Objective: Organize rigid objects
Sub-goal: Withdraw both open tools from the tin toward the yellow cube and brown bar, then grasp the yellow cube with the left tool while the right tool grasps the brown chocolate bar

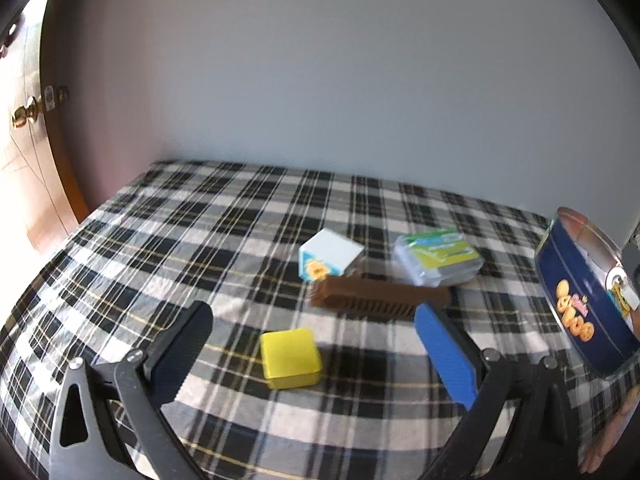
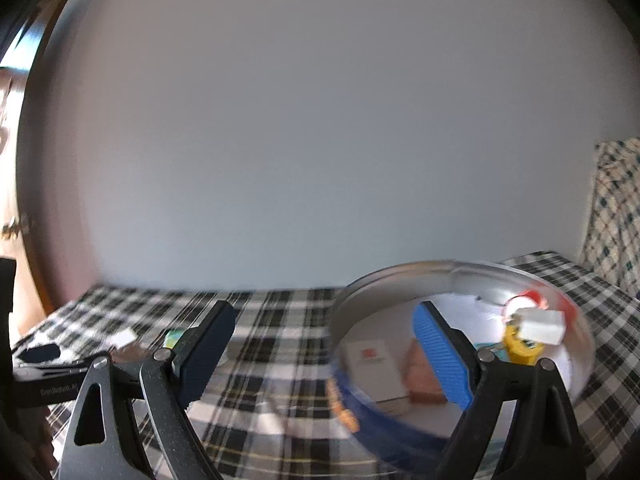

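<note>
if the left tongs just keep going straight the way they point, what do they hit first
Most likely the yellow block: it lies on the plaid cloth right between the open left tongs and nearest to them. The brown comb lies farther on. Depth is hard to judge through the fisheye.

Open blue cookie tin (image 2: 460,360) (partly filled); yellow cube (image 1: 291,358), brown comb (image 1: 376,300) outside.

Right wrist view was motion-blurred: blue tin (image 2: 400,416) smeared, contents unreadable, its near wall at 5 o'clock hidden behind the right gripper's blue finger (image 2: 440,360). Left wrist view: same tin (image 1: 580,300) cut off at 3 o'clock; brown comb (image 1: 376,300) blurred, one end hidden behind the blue finger (image 1: 444,356).
</note>
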`<state>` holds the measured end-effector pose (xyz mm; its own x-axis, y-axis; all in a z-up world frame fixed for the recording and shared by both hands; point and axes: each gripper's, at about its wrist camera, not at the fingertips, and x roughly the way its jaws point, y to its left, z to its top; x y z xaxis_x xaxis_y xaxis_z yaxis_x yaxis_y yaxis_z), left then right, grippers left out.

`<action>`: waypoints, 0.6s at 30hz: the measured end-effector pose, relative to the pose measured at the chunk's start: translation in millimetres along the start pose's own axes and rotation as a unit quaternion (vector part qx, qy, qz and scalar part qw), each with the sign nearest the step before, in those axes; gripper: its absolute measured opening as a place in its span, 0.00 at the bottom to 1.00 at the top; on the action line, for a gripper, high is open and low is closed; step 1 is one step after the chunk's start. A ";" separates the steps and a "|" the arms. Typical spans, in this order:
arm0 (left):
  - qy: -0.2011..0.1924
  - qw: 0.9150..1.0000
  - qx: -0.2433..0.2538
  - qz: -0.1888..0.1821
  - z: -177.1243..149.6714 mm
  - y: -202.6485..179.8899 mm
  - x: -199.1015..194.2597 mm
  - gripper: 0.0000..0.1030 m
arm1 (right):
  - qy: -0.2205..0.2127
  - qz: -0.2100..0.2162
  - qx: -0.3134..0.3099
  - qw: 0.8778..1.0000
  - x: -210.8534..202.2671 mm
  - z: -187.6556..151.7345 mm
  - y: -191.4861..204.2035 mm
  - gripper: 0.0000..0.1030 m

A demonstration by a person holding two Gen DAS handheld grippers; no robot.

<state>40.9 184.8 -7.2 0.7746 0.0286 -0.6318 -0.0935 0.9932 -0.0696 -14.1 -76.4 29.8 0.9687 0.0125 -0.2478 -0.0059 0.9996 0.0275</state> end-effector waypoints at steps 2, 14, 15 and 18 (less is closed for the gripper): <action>0.014 1.000 0.010 -0.004 -0.9 5.1 3.2 0.99 | 0.011 0.009 -0.017 1.000 4.8 -1.3 11.5 0.90; 0.087 0.996 0.012 -0.006 -5.5 24.8 25.2 0.96 | 0.100 0.098 -0.087 0.986 44.0 -8.0 86.1 0.90; 0.101 0.995 0.010 -0.008 -6.6 26.7 29.1 0.94 | 0.112 0.106 -0.090 0.984 48.6 -9.2 89.6 0.90; 0.113 0.993 0.006 -0.018 -8.1 30.6 31.5 0.88 | 0.161 0.142 -0.084 0.973 69.8 -12.9 101.4 0.90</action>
<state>57.4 215.3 -35.5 0.6171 -0.0316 -0.7862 -0.0599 0.9944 -0.0869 49.7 26.1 2.8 0.7939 0.2689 -0.5453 -0.3291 0.9442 -0.0135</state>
